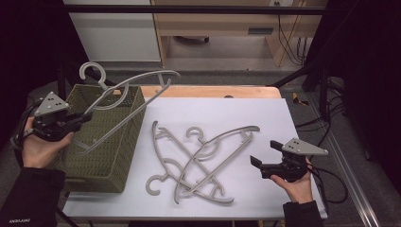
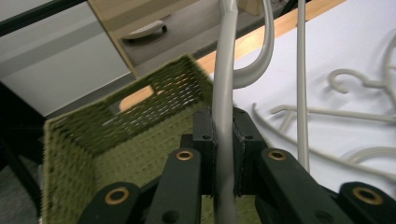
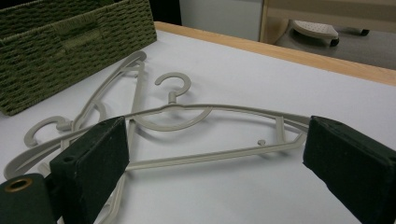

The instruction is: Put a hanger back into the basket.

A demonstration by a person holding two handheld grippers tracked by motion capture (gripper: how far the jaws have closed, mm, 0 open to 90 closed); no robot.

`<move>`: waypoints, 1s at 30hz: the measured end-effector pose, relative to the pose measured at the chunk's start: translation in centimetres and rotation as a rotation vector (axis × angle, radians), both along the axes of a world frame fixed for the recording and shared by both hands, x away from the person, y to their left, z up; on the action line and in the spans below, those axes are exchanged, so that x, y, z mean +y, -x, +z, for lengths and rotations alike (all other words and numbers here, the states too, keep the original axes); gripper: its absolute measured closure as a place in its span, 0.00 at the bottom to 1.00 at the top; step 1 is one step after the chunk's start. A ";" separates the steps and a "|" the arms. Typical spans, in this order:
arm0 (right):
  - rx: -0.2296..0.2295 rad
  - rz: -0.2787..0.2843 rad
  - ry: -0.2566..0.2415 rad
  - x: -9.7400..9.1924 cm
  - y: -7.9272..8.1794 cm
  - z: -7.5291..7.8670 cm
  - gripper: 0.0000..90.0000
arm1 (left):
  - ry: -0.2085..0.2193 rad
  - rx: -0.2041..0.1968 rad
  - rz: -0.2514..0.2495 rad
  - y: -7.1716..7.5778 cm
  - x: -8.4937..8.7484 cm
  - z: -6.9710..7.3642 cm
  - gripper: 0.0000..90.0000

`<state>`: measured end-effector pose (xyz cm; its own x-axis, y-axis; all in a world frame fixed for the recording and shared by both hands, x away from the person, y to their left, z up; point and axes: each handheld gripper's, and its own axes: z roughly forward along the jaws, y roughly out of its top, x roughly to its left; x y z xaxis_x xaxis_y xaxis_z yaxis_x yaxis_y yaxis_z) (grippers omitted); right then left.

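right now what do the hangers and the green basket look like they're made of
The hangers look like moulded plastic: one pale grey-beige colour, smooth matte surface, thin ribbed bars. The one held in the left tool looks the same. The basket looks woven from twisted olive-green cord, perhaps paper rope or seagrass; its walls show a tight, rough weave. The exact fibre can't be told.

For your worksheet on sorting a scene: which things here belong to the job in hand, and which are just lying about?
Job: left gripper, held hanger, green basket, two hangers on table, right gripper.

Lying about: wooden cabinet, floor cables.
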<state>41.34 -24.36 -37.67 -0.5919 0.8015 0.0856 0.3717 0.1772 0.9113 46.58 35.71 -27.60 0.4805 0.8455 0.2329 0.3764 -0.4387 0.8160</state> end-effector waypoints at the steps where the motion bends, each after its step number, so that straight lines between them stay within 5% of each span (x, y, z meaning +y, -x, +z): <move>1: 0.000 0.002 0.000 0.0 0.0 0.0 0.08 | -0.001 -0.001 0.006 -0.1 0.4 -0.1 0.91; 19: 0.006 -0.001 0.010 0.3 -0.2 -0.2 0.08 | 0.000 0.038 0.121 -0.5 7.0 -3.1 0.91; 30: 0.008 0.004 0.017 0.3 -0.2 -0.3 0.08 | -0.013 0.045 0.162 -0.5 8.6 -4.1 0.91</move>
<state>41.54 -24.02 -37.97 -0.5943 0.8006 0.0768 0.3783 0.1941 0.9051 47.07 44.26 -31.72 0.3480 0.9099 0.2259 0.4793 -0.3798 0.7912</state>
